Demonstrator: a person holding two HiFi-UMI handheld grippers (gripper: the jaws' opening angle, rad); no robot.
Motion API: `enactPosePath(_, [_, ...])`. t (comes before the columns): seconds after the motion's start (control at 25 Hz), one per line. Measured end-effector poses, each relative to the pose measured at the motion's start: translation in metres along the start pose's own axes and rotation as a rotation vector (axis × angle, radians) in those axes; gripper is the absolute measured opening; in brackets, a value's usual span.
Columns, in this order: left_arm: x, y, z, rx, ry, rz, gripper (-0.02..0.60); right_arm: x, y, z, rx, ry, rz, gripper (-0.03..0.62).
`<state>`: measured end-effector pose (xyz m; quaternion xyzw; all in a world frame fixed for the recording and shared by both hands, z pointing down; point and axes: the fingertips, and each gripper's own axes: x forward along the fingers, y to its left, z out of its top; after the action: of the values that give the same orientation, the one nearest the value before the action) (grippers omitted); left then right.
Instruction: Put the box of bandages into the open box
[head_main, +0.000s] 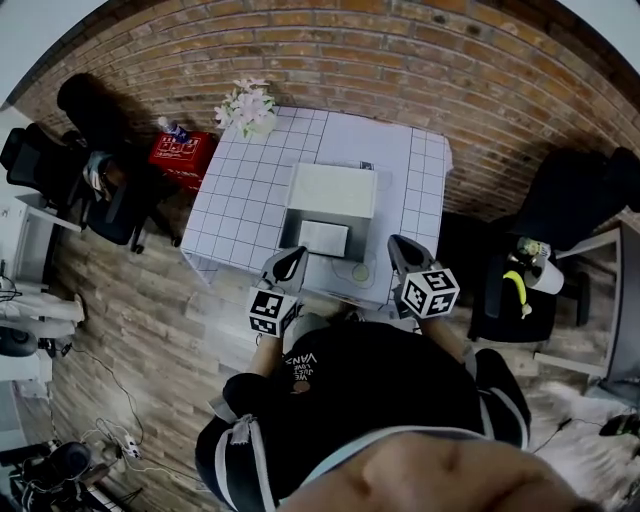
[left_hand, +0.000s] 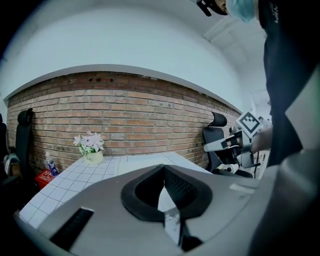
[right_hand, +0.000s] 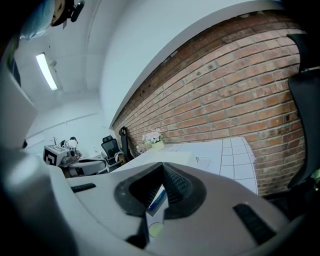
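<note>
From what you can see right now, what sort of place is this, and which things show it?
Probably an office or lab workroom: black office chairs stand beside a grid-patterned table near a brick wall, with cables on the wood floor.
</note>
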<state>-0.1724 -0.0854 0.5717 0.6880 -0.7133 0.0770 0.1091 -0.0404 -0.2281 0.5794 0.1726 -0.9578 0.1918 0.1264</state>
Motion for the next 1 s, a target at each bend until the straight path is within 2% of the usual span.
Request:
enactPosePath(0.2, [-0.014, 0.002, 0.006, -0.018, -0.032, 0.009, 0.011, 0.002, 0.015, 0.001, -0.001, -0.009, 0.004, -0.006])
enactPosePath(0.6, [-0.052, 0.008, 0.019, -0.005, -0.051, -0.037, 0.011, 0.002, 0.055, -0.002, 0.005, -0.024, -0.011, -0.006])
enactPosePath(1.0, [-0.098, 0.011, 0.009, -0.012, -0.06, -0.059, 0.011, -0.013, 0.094, -0.02, -0.003, -0.026, -0.047, -0.006])
